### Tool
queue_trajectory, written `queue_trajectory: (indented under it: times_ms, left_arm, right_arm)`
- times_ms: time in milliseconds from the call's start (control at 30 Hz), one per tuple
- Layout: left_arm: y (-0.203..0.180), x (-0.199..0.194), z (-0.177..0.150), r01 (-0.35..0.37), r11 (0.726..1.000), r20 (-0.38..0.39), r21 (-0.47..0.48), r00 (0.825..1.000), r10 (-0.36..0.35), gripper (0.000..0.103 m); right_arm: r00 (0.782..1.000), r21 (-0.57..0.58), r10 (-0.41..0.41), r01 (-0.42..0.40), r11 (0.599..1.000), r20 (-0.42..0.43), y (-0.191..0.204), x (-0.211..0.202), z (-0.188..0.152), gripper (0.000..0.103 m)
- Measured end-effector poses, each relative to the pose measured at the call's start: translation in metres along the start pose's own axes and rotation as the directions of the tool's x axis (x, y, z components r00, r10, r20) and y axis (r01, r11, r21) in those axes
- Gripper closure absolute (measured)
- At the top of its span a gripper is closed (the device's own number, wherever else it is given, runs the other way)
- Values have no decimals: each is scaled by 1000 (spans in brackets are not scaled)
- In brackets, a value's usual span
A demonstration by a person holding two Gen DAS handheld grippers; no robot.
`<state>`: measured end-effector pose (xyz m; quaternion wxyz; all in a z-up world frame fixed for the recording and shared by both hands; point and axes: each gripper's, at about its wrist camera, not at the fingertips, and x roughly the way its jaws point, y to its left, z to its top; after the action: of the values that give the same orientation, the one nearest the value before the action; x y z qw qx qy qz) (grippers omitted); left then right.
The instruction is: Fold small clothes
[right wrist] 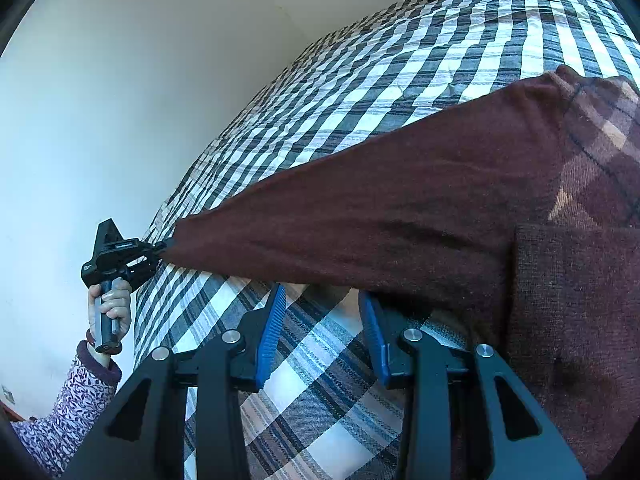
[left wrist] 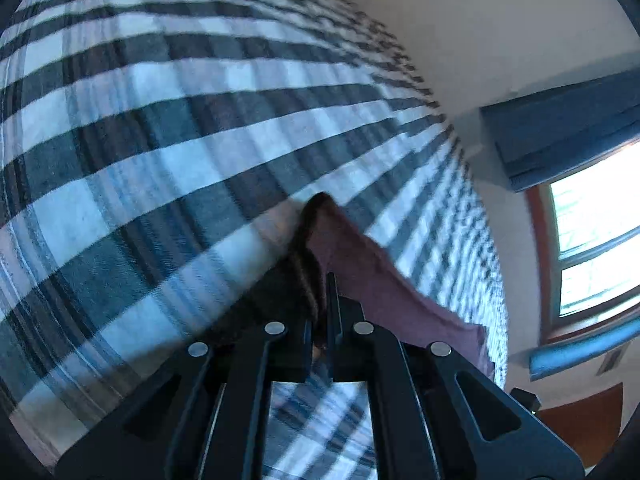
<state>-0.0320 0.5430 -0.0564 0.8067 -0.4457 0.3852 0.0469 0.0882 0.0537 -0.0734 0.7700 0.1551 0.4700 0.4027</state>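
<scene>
A maroon knit garment hangs stretched above the plaid bedspread. My left gripper is shut on one corner of it, and the pinched cloth bunches up between the fingers and trails off to the right. In the right wrist view that same left gripper holds the garment's left tip taut, with a hand on its handle. My right gripper stands open just under the garment's lower edge. Its blue pads have only bedspread showing between them, and the right fingertip sits at the cloth's hem.
The plaid bedspread covers a bed that runs up to a white wall. A window with a blue blind is at the right in the left wrist view. A patterned sleeve is at the lower left.
</scene>
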Motion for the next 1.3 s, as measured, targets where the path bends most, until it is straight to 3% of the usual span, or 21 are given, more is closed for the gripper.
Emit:
queue_trajectory:
  times_ms: [133, 333, 433, 533, 700, 767, 867, 1000, 1133, 1300]
  left_arm:
    - [-36, -16, 0, -12, 998, 29, 60, 1000, 10, 99]
    - [-145, -49, -12, 14, 972, 95, 236, 995, -38, 99]
    - [-217, -52, -30, 53, 939, 90, 340, 992, -88, 99]
    - [-295, -42, -61, 93, 884, 55, 458, 990, -133, 99]
    - [-411, 1, -132, 171, 772, -46, 613, 982, -181, 99]
    - [-449, 27, -167, 210, 735, -111, 644, 977, -182, 99]
    - [-486, 63, -215, 256, 702, -197, 665, 966, -166, 99]
    - [-517, 117, -287, 289, 666, -295, 688, 949, -107, 99]
    - [-533, 165, -362, 301, 621, -362, 724, 932, -30, 99]
    - [-535, 213, -435, 286, 557, -381, 780, 923, 58, 99]
  right_arm:
    - [999, 20, -10, 9, 1000, 35, 4, -15, 2, 55]
    - [992, 45, -26, 21, 999, 125, 1, -78, 1, 48]
    - [984, 67, -55, 44, 997, 171, -12, -117, -5, 45]
    - [973, 90, -98, 81, 993, 208, -31, -155, -17, 45]
    - [952, 151, -176, 140, 978, 252, -70, -216, -42, 45]
    - [941, 181, -204, 159, 971, 271, -86, -241, -55, 45]
    - [923, 228, -241, 176, 958, 301, -107, -277, -75, 45]
    - [893, 294, -305, 209, 932, 331, -137, -320, -103, 45]
    - [879, 360, -343, 219, 907, 331, -165, -345, -120, 45]
    - [862, 405, -368, 216, 889, 349, -188, -367, -141, 45]
